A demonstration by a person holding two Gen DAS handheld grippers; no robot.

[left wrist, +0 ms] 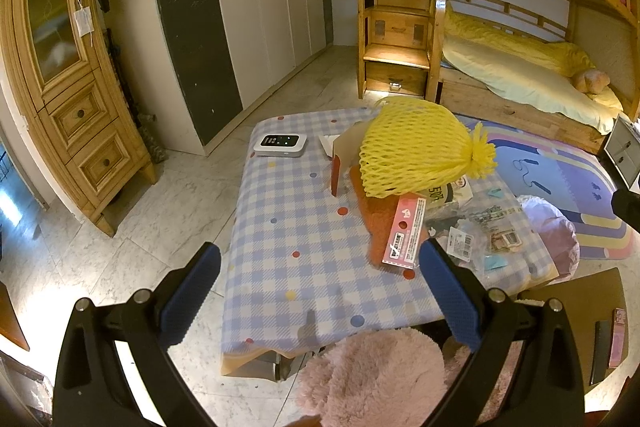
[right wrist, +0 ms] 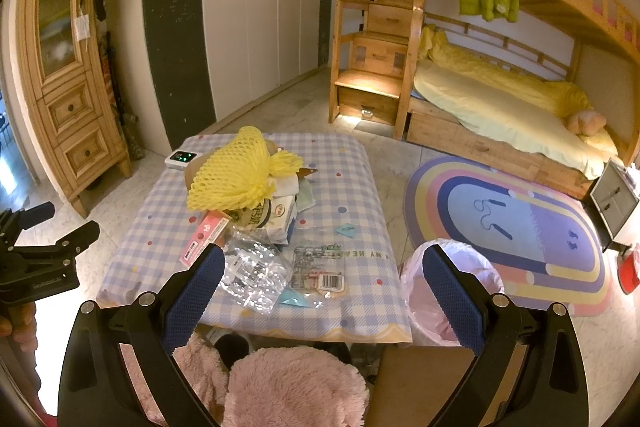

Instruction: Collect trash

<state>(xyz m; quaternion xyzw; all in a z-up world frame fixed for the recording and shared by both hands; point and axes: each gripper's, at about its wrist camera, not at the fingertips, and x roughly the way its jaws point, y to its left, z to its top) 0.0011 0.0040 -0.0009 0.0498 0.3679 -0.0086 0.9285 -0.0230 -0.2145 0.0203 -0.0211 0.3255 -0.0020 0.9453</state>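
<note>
A checked-cloth table bears a yellow foam net, wrappers and a white device.

Both wrist views high above near edge of table, tilted down, facing wardrobe and bunk bed. Left view offset leftward. Shared: table, trash pile, rug.
</note>
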